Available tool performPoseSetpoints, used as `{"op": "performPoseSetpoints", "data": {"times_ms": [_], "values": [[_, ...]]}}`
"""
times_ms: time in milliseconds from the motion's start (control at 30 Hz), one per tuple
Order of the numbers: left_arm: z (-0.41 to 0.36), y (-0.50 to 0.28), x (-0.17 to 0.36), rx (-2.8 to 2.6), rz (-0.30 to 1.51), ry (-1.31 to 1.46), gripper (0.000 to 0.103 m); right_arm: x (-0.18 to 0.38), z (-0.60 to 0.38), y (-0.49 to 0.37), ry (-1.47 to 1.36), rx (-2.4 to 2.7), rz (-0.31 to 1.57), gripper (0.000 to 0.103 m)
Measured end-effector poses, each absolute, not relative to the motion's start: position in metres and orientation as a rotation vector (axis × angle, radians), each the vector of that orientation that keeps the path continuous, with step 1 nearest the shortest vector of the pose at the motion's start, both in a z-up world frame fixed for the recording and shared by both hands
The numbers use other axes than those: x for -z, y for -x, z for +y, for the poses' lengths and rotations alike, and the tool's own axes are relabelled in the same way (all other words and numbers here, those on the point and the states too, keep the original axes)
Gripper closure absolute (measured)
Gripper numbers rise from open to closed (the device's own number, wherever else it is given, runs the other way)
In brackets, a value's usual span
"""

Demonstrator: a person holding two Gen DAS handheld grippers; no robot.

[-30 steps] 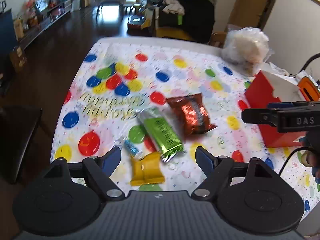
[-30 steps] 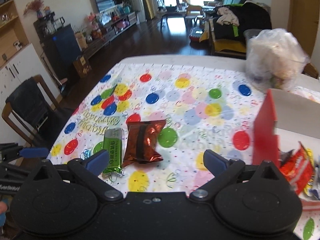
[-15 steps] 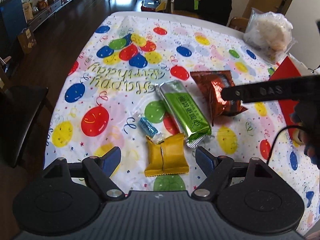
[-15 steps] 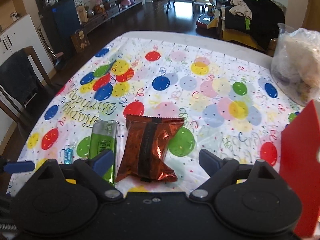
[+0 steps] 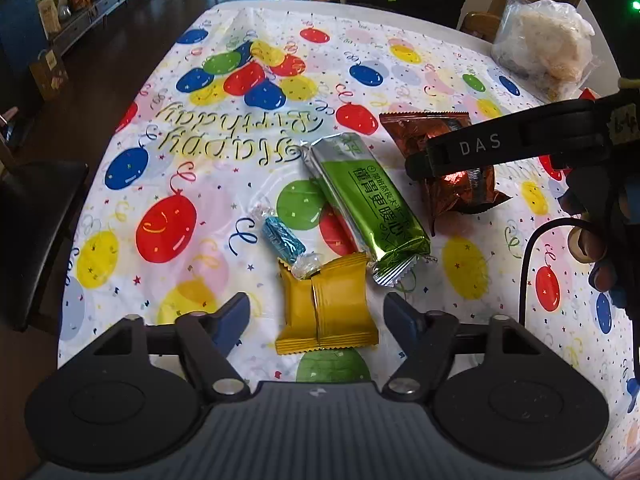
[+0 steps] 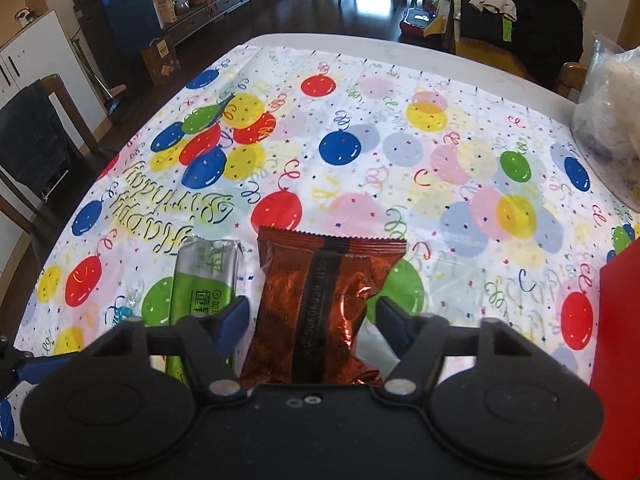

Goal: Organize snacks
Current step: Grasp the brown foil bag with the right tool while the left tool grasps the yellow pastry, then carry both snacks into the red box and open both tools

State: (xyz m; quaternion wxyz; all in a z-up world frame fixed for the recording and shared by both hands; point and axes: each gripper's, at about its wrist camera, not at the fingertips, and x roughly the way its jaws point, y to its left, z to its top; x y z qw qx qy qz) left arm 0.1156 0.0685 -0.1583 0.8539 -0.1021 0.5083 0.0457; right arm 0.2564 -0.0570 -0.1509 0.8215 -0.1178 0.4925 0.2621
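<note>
Right tool [image 6: 312,312] had closed in from a second earlier, open fingers now straddling the copper foil snack packet [image 6: 320,304]; left tool [image 5: 316,316] open over the yellow packet [image 5: 328,308]; grasps looked imminent

Both grippers are lower and closer to the snacks than a second ago. The right gripper [image 6: 312,314] now straddles the red foil packet [image 6: 320,304] — jaws wide apart. The left gripper [image 5: 316,318] now frames the yellow packet [image 5: 326,304].
</note>
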Motion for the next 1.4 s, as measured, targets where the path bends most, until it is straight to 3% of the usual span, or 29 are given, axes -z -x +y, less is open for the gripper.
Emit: {"op": "performPoseSetpoints", "data": {"times_ms": [100, 167, 367, 567, 1400], "values": [[0.065, -0.117, 0.161, -0.093, 1.084, 0.197, 0.047, 0.151, -0.058, -0.256, 0.243, -0.553, 1.047, 0.047], [0.064, -0.118, 0.161, -0.088, 1.09, 0.196, 0.051, 0.151, -0.059, -0.255, 0.24, -0.555, 1.047, 0.051], [0.062, -0.119, 0.161, -0.082, 1.088, 0.191, 0.056, 0.149, -0.065, -0.251, 0.222, -0.563, 1.057, 0.06], [0.059, -0.115, 0.155, -0.062, 1.095, 0.197, 0.061, 0.143, -0.079, -0.241, 0.19, -0.555, 1.058, 0.061], [0.036, -0.094, 0.105, 0.034, 1.039, 0.236, 0.062, 0.09, -0.172, -0.17, 0.033, -0.512, 1.021, 0.061]]}}
